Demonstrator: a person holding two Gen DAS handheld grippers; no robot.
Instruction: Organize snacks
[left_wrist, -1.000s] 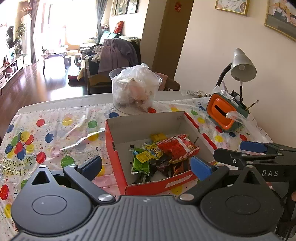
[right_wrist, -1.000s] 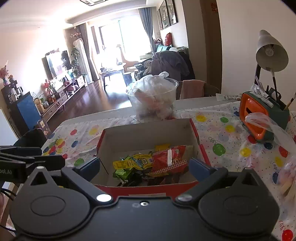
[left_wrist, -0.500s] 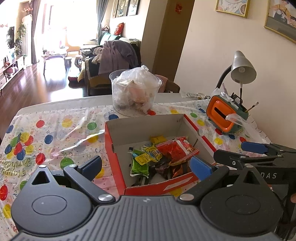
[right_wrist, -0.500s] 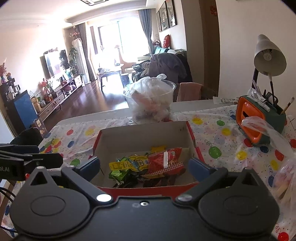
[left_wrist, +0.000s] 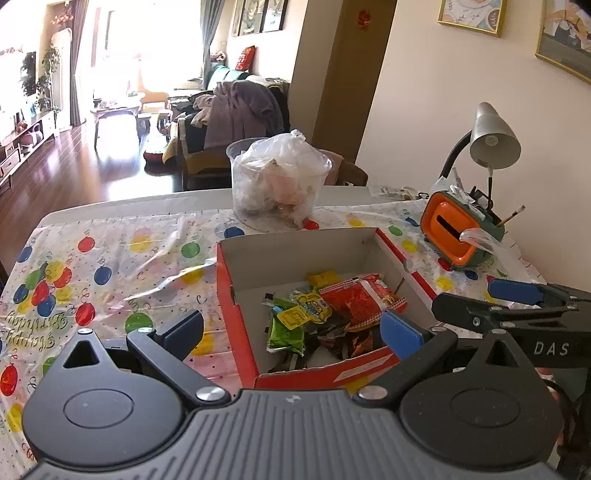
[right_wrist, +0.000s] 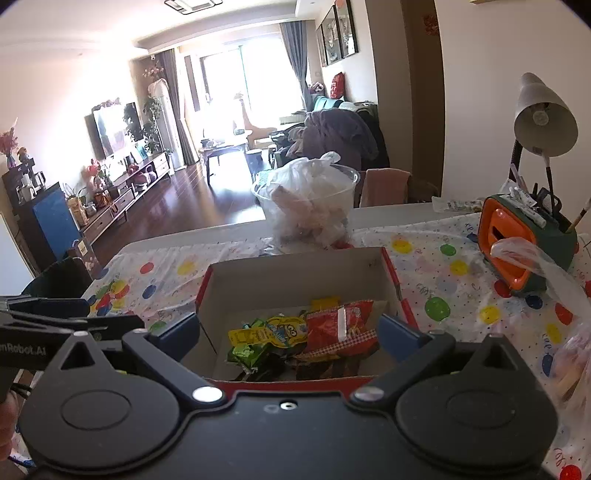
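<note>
A red cardboard box (left_wrist: 236, 291) (right_wrist: 295, 269) with a pale inside stands on the balloon-print tablecloth. Several snack packets lie in its near half: a red packet (left_wrist: 360, 297) (right_wrist: 340, 328), a yellow cartoon packet (left_wrist: 304, 310) (right_wrist: 273, 332) and a green one (left_wrist: 286, 334) (right_wrist: 245, 354). My left gripper (left_wrist: 291, 332) is open over the box's near left corner, holding nothing. My right gripper (right_wrist: 288, 332) is open above the box's near edge, also empty. It also shows side-on in the left wrist view, as the right gripper (left_wrist: 491, 299) beside the box.
A clear tub (left_wrist: 280, 184) (right_wrist: 310, 206) stuffed with plastic bags stands behind the box. At the right by the wall are an orange-and-green desk organiser (left_wrist: 458, 232) (right_wrist: 517, 243) and a grey desk lamp (left_wrist: 493, 136) (right_wrist: 543, 118). A clear bag (right_wrist: 576, 332) lies at the far right.
Both grippers have drawn back and up a little from the box, so it sits slightly lower and smaller in view. Nothing was picked up or released.
</note>
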